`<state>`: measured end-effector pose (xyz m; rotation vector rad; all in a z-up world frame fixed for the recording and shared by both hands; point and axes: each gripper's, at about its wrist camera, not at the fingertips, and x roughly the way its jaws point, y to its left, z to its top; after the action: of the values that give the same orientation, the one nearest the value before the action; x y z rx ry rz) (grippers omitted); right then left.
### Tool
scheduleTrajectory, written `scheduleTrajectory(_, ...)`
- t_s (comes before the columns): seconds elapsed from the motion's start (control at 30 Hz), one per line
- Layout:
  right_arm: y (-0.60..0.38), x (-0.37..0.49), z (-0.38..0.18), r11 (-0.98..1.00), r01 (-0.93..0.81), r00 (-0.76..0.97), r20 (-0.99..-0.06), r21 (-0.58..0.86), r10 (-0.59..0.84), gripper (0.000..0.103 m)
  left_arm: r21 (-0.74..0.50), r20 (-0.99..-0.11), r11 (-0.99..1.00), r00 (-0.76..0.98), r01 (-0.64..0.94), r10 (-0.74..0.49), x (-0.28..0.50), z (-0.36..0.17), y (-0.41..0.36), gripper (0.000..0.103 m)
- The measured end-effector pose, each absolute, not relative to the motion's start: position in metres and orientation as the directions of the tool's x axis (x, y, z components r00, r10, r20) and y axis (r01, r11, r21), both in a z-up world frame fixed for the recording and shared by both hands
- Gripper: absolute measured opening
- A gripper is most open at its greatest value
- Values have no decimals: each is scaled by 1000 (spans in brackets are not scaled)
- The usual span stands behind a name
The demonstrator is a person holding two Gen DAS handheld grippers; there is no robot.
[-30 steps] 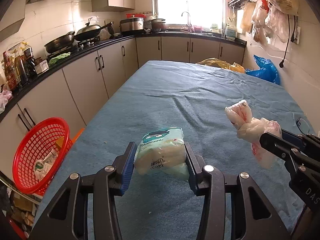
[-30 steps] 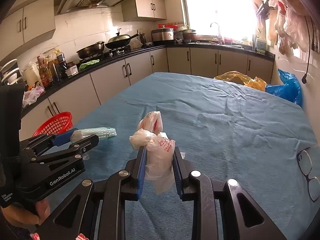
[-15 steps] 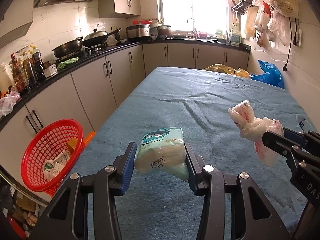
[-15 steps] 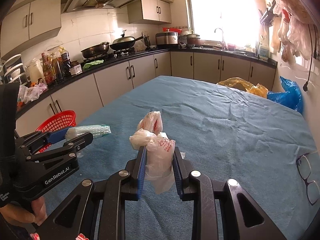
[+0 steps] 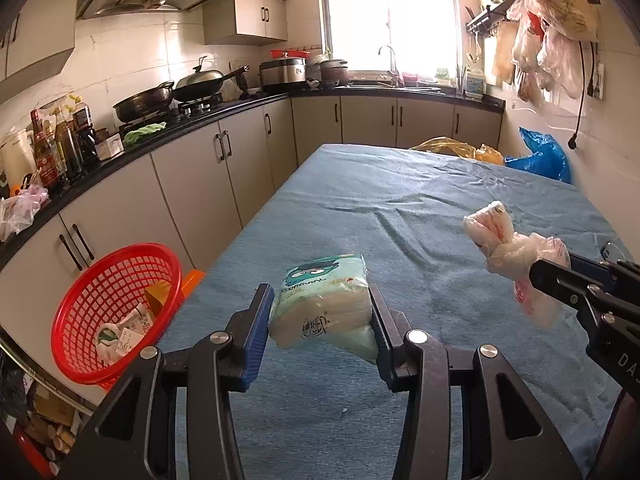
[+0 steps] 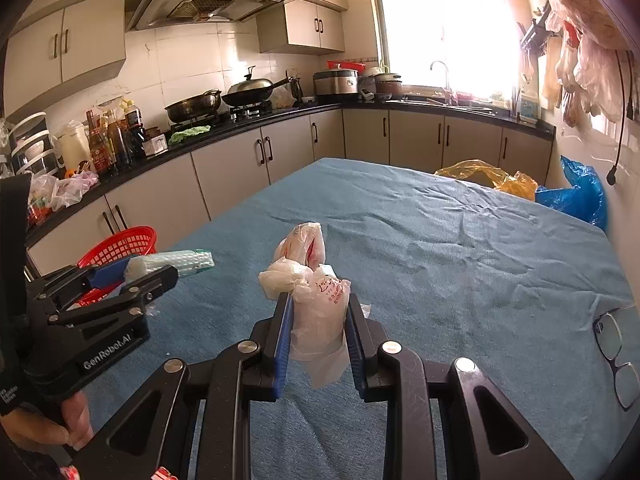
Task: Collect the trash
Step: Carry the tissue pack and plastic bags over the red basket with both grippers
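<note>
Left gripper [image 5: 320, 312]: clamped on tissue pack [image 5: 324, 300], unchanged. Right gripper [image 6: 318, 320]: clamped on knotted plastic bag [image 6: 316, 304], unchanged. Red basket [image 5: 116, 304]: higher at left of frame.

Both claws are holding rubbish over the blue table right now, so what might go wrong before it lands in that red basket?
The knotted white plastic bag is limp and hangs below the right gripper; it might slip free or snag the blue tablecloth. The soft pale green tissue pack in the left gripper is squeezed only at its sides and may twist out. The red mesh basket sits tilted beside the table's edge, so a drop could miss it.
</note>
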<state>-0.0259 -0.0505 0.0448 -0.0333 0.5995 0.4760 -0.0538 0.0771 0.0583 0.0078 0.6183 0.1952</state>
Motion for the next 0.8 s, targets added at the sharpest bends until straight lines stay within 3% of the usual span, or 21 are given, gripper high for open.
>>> scheduleTrajectory(0.37,-33,-27,58,876,-454,694,-552,163,462,27,16,-548,976,815,-217,190,-66,77,116,44)
scheduleTrajectory(0.8,56,-17,64,809,-554,591,-590,198,550,27,-54,-557,936,789,-348,261,-83,78,202,44)
